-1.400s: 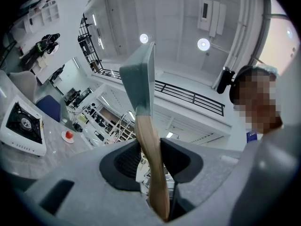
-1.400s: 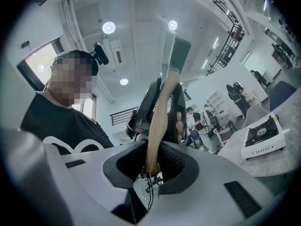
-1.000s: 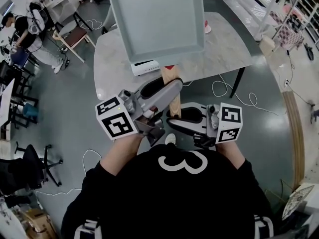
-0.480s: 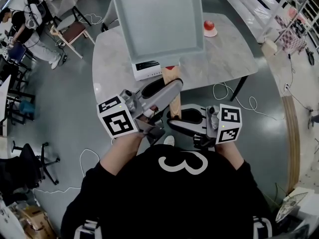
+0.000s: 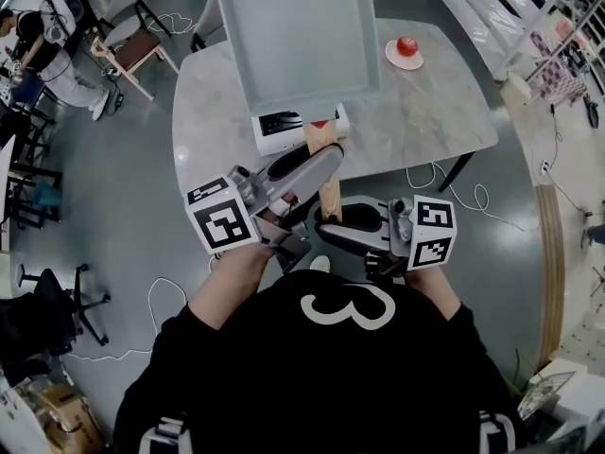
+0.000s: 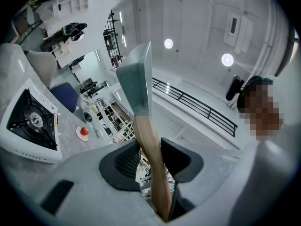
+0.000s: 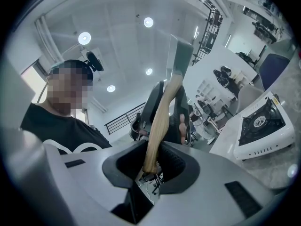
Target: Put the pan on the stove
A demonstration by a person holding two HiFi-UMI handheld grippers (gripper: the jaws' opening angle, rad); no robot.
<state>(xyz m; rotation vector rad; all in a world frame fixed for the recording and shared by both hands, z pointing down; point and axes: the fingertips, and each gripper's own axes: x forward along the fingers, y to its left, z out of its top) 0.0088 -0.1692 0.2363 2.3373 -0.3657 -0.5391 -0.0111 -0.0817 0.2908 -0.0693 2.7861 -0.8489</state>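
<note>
I hold a square grey pan (image 5: pixel 293 36) up in the air by its wooden handle (image 5: pixel 326 173), above the near edge of the table. My left gripper (image 5: pixel 319 164) is shut on the handle higher up. Lower down, my right gripper (image 5: pixel 329 230) is shut on the handle's end. In the left gripper view the pan (image 6: pixel 136 79) shows edge-on and the handle (image 6: pixel 151 145) runs between the pads. The right gripper view shows the handle (image 7: pixel 157 121) clamped in the jaws. The white gas stove (image 5: pixel 288 126) sits on the table, partly hidden under the pan.
The marble table (image 5: pixel 435 112) carries a small plate with a red fruit (image 5: pixel 406 48) at its far right. Cables (image 5: pixel 444 183) lie on the floor by the table leg. Chairs and a person (image 5: pixel 47 36) are at the far left.
The table, stove and plate have slid down and nearer in the head view, with the red fruit now fully in sight. Both grippers keep the same hold on the handle.
</note>
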